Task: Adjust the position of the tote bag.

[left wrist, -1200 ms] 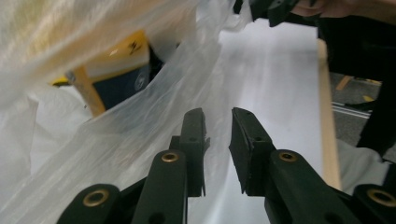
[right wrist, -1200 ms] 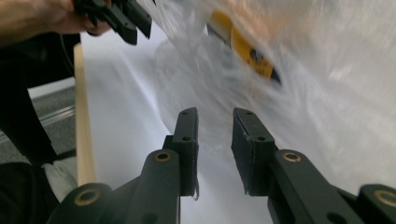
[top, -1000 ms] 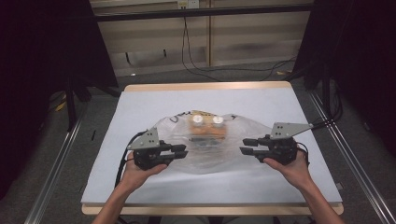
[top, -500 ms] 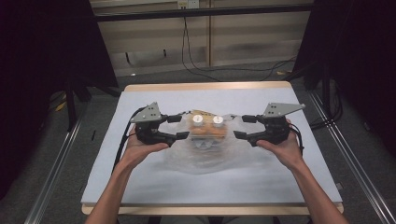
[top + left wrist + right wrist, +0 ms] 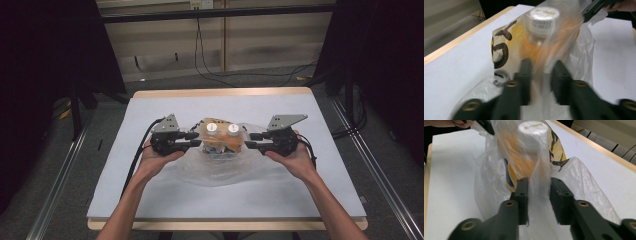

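Bag (image 5: 220, 160) of clear plastic lies mid-table (image 5: 150, 200), holding two white-capped bottles (image 5: 221, 134). Since half a second ago both grippers' jaws have just been closing: left gripper (image 5: 192, 139) and right gripper (image 5: 254, 140) now stand narrow, plastic bunched between each pair, seemingly pinched. Both hands drew in beside the bottles, so a lift or mouth-spreading looks next. Bottles stand side by side, caps toward the camera above; the pair's long axis runs left-right, gripper to gripper.
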`<state>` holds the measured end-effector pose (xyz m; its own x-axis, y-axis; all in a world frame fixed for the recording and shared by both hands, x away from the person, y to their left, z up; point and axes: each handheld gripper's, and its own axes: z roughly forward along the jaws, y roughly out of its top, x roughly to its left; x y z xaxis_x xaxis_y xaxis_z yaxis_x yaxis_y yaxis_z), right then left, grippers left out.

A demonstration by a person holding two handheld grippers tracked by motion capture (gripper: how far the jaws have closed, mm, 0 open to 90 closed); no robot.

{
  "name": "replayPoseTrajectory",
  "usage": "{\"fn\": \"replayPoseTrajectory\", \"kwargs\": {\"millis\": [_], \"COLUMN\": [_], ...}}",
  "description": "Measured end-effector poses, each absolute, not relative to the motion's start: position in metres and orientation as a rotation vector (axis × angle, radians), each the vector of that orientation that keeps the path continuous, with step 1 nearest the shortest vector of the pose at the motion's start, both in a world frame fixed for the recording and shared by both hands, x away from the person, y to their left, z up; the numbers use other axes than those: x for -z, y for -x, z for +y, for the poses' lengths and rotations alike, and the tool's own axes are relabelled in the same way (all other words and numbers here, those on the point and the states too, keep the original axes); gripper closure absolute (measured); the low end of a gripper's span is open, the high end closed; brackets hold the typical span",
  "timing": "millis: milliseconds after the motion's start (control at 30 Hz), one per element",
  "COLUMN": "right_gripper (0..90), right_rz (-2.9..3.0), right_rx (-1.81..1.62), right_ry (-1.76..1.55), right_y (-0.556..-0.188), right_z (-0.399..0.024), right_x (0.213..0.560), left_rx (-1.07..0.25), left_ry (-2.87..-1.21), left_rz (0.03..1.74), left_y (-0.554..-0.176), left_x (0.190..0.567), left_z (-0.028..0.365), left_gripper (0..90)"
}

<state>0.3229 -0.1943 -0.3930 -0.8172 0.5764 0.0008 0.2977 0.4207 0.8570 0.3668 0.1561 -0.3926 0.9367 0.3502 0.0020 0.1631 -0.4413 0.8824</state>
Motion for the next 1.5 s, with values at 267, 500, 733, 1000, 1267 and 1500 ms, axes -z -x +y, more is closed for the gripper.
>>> {"fn": "replayPoseTrajectory", "kwargs": {"millis": [267,500,733,1000,1267,1500], "right_gripper": [90.0,90.0,90.0,90.0,88.4,89.4], "right_rz": [2.338,2.263,2.267,2.323,2.408,2.469], "right_rx": [-1.445,-1.514,-1.469,-1.433,-1.329,-1.270], "right_ry": [-0.758,-0.773,-0.852,-0.906,-0.927,-0.962], "right_y": [-0.325,-0.336,-0.356,-0.368,-0.364,-0.367], "right_z": [-0.202,-0.204,-0.201,-0.195,-0.189,-0.194], "right_x": [0.381,0.365,0.378,0.401,0.434,0.454], "left_rx": [-0.196,-0.214,-0.205,-0.161,-0.125,-0.106], "left_ry": [-1.956,-1.955,-1.996,-2.112,-2.194,-2.253], "left_rz": [0.321,0.360,0.470,0.540,0.566,0.580], "left_y": [-0.365,-0.377,-0.396,-0.403,-0.399,-0.398], "left_x": [0.374,0.362,0.382,0.409,0.443,0.458], "left_z": [0.159,0.156,0.156,0.158,0.159,0.165], "left_gripper": [90.0,90.0,90.0,90.0,89.6,89.1]}}
